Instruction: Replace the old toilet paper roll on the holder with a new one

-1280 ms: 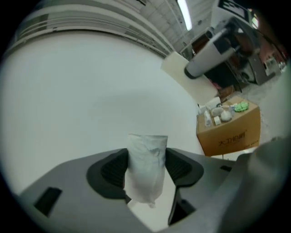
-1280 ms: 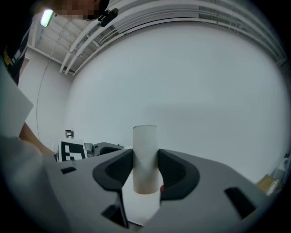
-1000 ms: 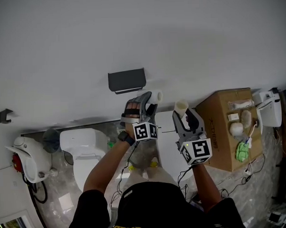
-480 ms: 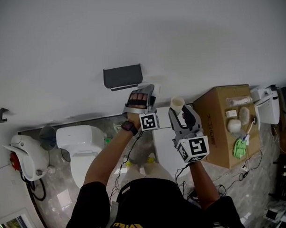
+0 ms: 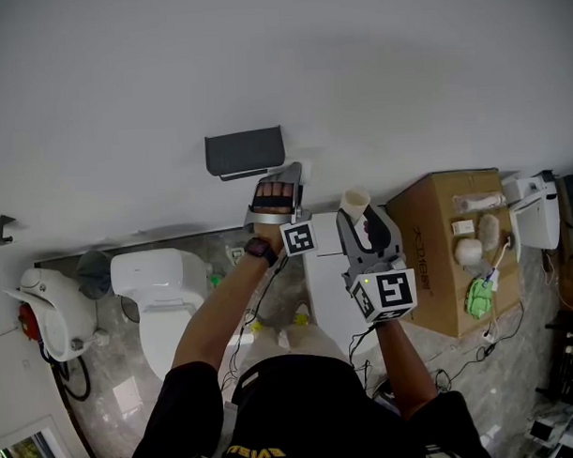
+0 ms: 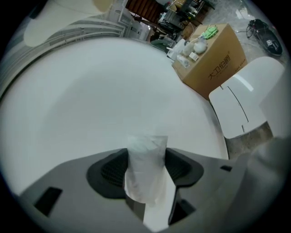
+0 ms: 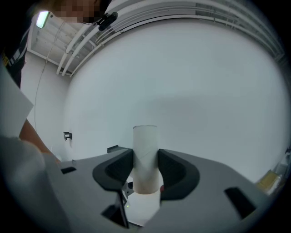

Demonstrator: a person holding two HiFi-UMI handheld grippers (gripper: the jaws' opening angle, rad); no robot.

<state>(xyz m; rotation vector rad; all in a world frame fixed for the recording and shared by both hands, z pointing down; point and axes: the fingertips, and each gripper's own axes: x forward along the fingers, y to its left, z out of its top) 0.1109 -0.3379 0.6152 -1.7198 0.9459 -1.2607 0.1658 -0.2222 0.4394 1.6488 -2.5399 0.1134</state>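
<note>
Right gripper clamps the empty core mid-length, likely light and crushable; left gripper pinches soft paper, so I squeeze gently.

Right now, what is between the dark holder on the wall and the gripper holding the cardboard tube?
In the head view, the left gripper, clamping white paper, sits between the holder and the right gripper with its cardboard tube.

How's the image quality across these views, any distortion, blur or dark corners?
Head view: evenly lit, sharp, wall edge bowed. Left gripper view: fisheye, black corners, toilet paper in the jaws slightly soft. Right gripper view: same black corners, cardboard tube fairly crisp.
</note>
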